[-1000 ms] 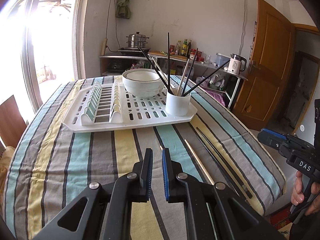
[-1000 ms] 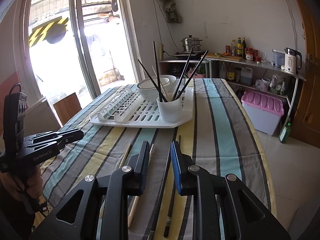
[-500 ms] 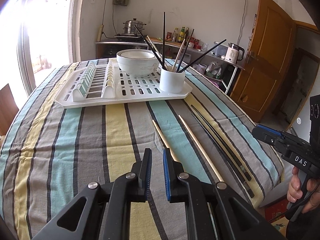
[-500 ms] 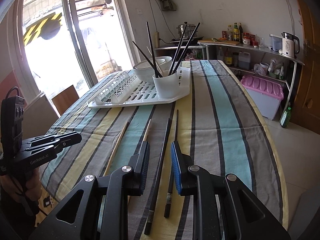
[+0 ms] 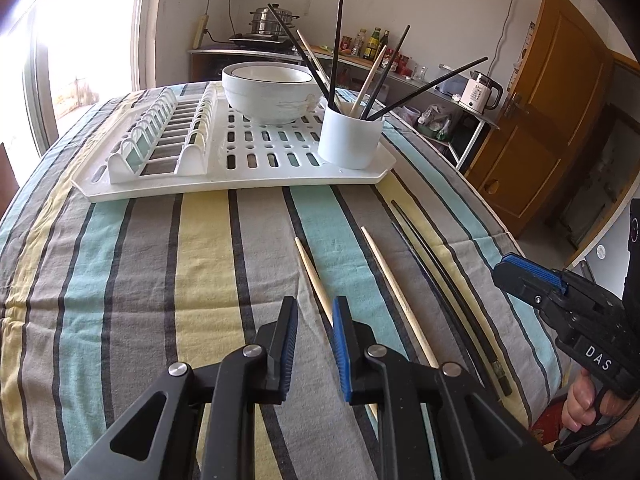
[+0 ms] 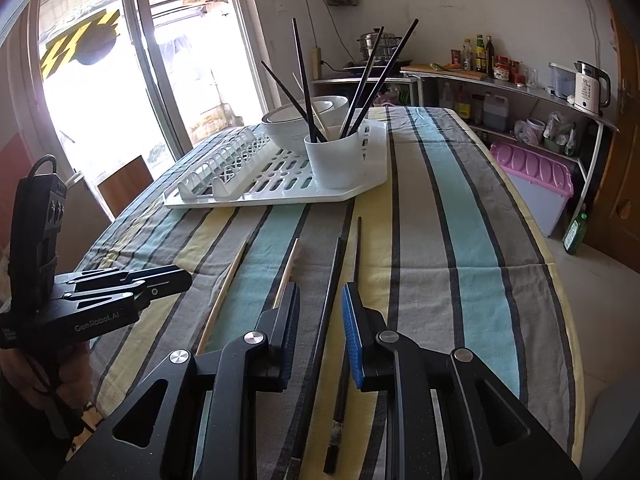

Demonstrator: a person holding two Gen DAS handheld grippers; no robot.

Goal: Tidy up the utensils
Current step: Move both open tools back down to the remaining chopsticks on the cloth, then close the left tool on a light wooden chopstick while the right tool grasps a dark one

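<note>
My left gripper [image 5: 315, 312] hangs low over the striped tablecloth. Its jaws are opening, and a wooden chopstick [image 5: 310, 268] lies on the cloth under the gap, untouched. A second wooden chopstick [image 5: 396, 292] and two black chopsticks [image 5: 444, 280] lie to its right. My right gripper [image 6: 320, 300] stands open over a black chopstick [image 6: 330, 280] that runs between its fingers on the cloth. The other black chopstick [image 6: 356, 248] lies just to the right. A white cup [image 5: 350, 142] on the rack's near right corner holds several upright chopsticks.
The white dish rack [image 5: 256, 160] carries stacked white bowls [image 5: 272, 92] behind the cup. The table's right edge [image 6: 560, 280] drops to the floor, with a pink bin [image 6: 536, 176] and shelves beyond. A person's hand [image 5: 584, 400] holds the right gripper's handle.
Both grippers have sunk toward the cloth and tilted downward, closing on the loose chopsticks. The left jaws have widened a little. The right jaws keep the same gap.
</note>
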